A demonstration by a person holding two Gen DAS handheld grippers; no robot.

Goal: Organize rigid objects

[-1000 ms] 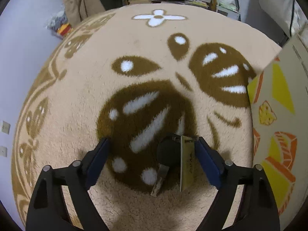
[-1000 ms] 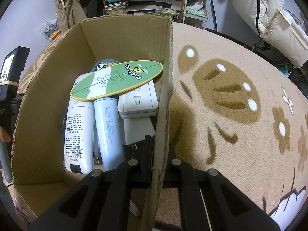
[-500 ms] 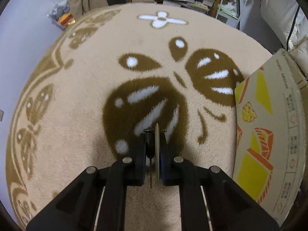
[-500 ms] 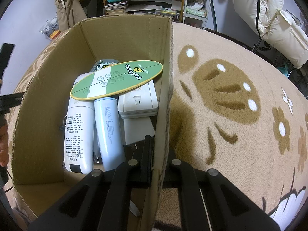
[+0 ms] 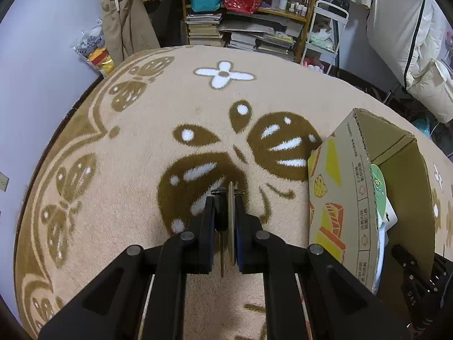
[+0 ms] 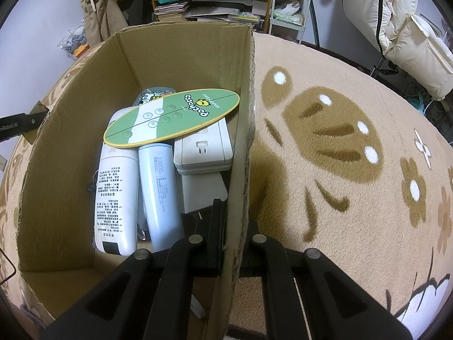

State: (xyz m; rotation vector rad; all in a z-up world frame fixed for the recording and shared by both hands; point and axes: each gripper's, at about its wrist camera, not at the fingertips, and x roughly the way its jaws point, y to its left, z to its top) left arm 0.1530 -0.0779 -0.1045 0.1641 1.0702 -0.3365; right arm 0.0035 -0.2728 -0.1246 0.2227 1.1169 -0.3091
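The left gripper (image 5: 225,221) is clamped on a thin flat tan card with a black round piece (image 5: 231,212), held above the beige patterned rug (image 5: 141,147). To its right, the right gripper (image 6: 230,243) pinches the brown cardboard box's (image 6: 170,56) wall, with a green oval board (image 6: 172,119) inside ahead of it.

Right gripper (image 6: 230,226) jaws clamped on cardboard box (image 6: 240,170) wall, green oval board (image 6: 172,116) inside

One cardboard box (image 6: 70,147), one green oval board (image 6: 172,119), two white bottles (image 6: 116,192).
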